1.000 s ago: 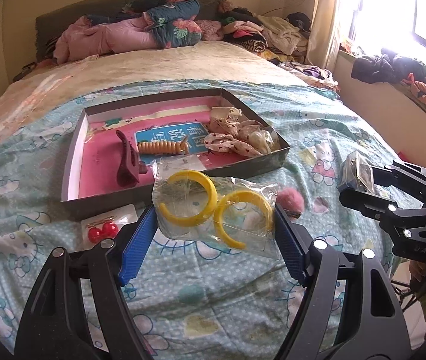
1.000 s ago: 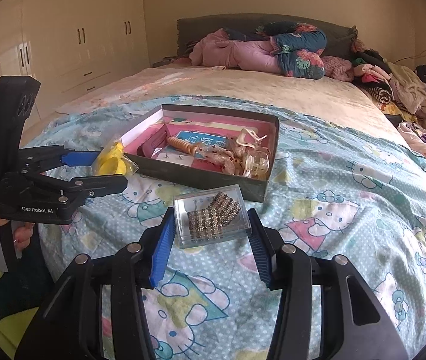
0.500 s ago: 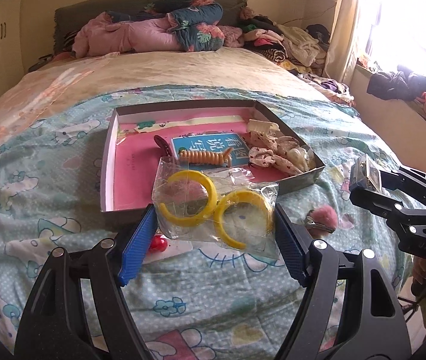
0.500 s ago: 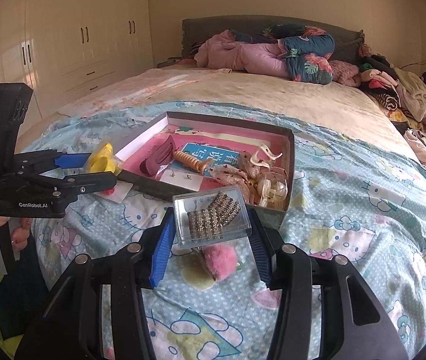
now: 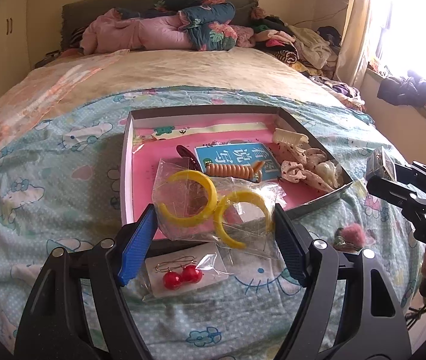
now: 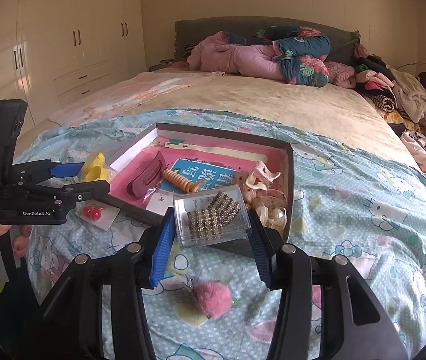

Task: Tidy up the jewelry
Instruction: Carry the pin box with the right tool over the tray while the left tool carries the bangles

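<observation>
A clear bag of yellow hoops (image 5: 214,204) is being gripped between the blue pads of the left gripper (image 5: 214,231), held over the near edge of the open pink-lined box (image 5: 129,180) on the bed. A clear case of beaded bands (image 6: 211,214) is being clamped by the right gripper (image 6: 210,240), above the box's near corner. Inside the box, a dark red hair claw (image 6: 145,180), a tan spiral clip (image 6: 181,181), a blue card (image 5: 237,157) and floral scrunchies (image 5: 306,165) are lying.

In the left wrist view, the bag is being shown face-on, with both hoops visible; in the right wrist view it is being seen only as a yellow lump (image 6: 94,168) at the left gripper's tips. Red bead earrings (image 5: 181,276) on a card are lying on the blanket (image 6: 363,210) just before the box. A pink pom-pom clip (image 6: 213,298) is being shown plainly only below the right gripper, and a wardrobe (image 6: 63,45) only in the right wrist view.
</observation>
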The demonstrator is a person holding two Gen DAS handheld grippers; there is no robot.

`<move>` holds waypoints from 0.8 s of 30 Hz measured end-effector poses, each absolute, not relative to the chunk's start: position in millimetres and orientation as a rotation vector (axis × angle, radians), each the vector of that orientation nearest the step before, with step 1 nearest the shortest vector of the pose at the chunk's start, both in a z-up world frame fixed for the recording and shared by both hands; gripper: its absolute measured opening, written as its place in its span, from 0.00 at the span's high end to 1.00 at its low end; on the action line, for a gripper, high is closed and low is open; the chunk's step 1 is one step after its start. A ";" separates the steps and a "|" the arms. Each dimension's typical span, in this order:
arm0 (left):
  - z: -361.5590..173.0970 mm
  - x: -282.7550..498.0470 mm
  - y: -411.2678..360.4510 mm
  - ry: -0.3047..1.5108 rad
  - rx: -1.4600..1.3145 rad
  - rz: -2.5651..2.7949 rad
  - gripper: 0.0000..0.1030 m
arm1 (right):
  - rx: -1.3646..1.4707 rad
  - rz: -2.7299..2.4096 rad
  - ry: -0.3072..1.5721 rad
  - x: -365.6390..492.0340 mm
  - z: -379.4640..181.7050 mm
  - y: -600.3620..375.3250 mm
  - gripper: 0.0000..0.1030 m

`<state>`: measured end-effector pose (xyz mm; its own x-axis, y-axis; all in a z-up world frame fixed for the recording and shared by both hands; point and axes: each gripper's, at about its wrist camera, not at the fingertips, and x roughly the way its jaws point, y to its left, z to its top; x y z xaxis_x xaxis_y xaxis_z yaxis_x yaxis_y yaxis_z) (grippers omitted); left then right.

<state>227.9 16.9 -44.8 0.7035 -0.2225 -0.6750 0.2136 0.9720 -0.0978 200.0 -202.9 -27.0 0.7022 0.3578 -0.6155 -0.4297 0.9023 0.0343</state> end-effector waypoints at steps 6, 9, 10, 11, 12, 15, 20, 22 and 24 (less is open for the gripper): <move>-48.3 246.9 22.7 0.763 -0.013 -0.215 0.35 | -0.109 0.435 0.669 217.1 -30.2 -203.4 0.56; -52.9 255.6 22.8 0.769 -0.012 -0.209 0.35 | -0.103 0.428 0.676 226.9 -33.0 -204.9 0.56; -54.3 258.0 23.0 0.771 -0.011 -0.208 0.35 | -0.101 0.427 0.676 229.7 -33.1 -205.1 0.56; -55.8 260.8 22.5 0.773 -0.009 -0.208 0.35 | -0.099 0.424 0.679 232.7 -33.7 -205.6 0.56; -57.5 262.6 22.3 0.775 -0.008 -0.208 0.35 | -0.098 0.422 0.680 235.5 -34.4 -206.0 0.56; -60.6 266.9 20.0 0.779 0.001 -0.209 0.35 | -0.093 0.417 0.685 242.8 -36.5 -206.2 0.56; -64.5 272.2 16.3 0.787 0.006 -0.213 0.35 | -0.090 0.412 0.701 254.2 -42.3 -204.0 0.56; -64.9 274.2 14.7 0.786 0.016 -0.217 0.35 | -0.087 0.415 0.702 256.4 -44.1 -203.9 0.56; -65.6 275.8 13.9 0.782 0.029 -0.213 0.35 | -0.093 0.415 0.709 260.4 -47.1 -202.4 0.56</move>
